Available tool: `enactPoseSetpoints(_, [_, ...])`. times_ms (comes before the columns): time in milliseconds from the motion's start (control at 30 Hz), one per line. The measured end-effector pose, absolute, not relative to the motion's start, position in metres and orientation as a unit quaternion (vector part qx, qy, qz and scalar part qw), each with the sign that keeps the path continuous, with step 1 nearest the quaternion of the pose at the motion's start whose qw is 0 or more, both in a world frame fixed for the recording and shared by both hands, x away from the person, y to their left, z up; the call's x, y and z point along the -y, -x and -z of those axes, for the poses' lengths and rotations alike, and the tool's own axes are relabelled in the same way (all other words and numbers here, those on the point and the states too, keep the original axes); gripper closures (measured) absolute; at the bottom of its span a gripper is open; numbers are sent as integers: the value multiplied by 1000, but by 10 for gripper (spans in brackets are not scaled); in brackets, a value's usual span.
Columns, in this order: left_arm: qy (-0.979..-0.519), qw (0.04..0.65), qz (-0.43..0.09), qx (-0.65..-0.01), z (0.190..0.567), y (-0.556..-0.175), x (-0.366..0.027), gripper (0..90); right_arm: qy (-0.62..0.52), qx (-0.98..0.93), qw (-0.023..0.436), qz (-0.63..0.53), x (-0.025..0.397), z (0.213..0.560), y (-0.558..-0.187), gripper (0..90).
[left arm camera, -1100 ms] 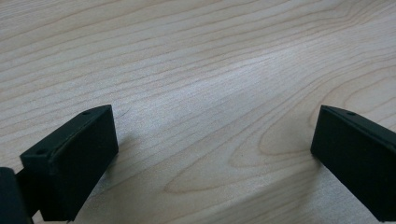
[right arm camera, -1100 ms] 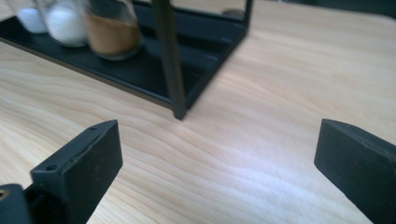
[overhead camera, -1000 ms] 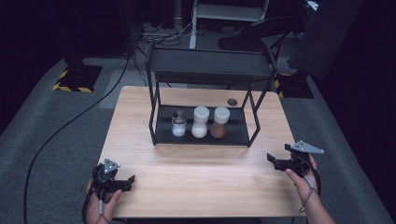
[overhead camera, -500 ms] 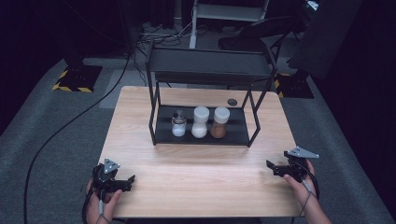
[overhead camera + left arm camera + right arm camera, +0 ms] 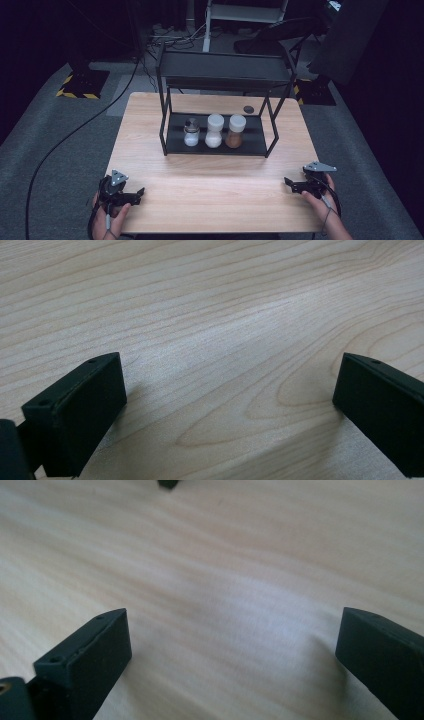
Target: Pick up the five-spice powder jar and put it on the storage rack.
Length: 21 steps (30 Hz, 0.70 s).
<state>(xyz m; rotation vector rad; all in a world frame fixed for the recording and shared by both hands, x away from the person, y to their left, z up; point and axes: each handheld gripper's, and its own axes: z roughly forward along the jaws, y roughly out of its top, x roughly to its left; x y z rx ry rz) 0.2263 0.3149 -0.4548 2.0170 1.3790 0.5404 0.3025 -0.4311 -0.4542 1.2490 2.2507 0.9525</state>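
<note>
Near table (image 5: 210, 200) edge: left gripper (image 5: 136, 194) and right gripper (image 5: 290, 184), jaws spread wide, holding nothing, low over bare wood. Farther back, mid-table: black rack (image 5: 175, 137), lower shelf carrying three jars (image 5: 214, 131) in a row. Beyond rack: small dark disc (image 5: 248, 108).

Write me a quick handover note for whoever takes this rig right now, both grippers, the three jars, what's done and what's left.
Left gripper: open, empty, at the table's near left corner.
Right gripper: open, empty, low over the near right edge.
Three jars stand in a row on the rack's bottom shelf: small clear jar, white jar, brown jar. Top shelf bare. A small dark disc lies behind the rack.
Done: nothing gripped. Left: all jar handling.
</note>
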Motion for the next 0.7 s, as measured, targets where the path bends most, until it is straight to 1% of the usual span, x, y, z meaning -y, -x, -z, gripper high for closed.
enactPoseSetpoints(633, [-765, 314, -205, -523, 455, -226, -315, 1, -446, -805, 193, -342, 433, 454, -301, 4])
enactPoseSetpoints(700, [-766, 313, -205, -523, 455, -227, -315, 1, -443, -797, 169, -373, 445, 456, -303, 20])
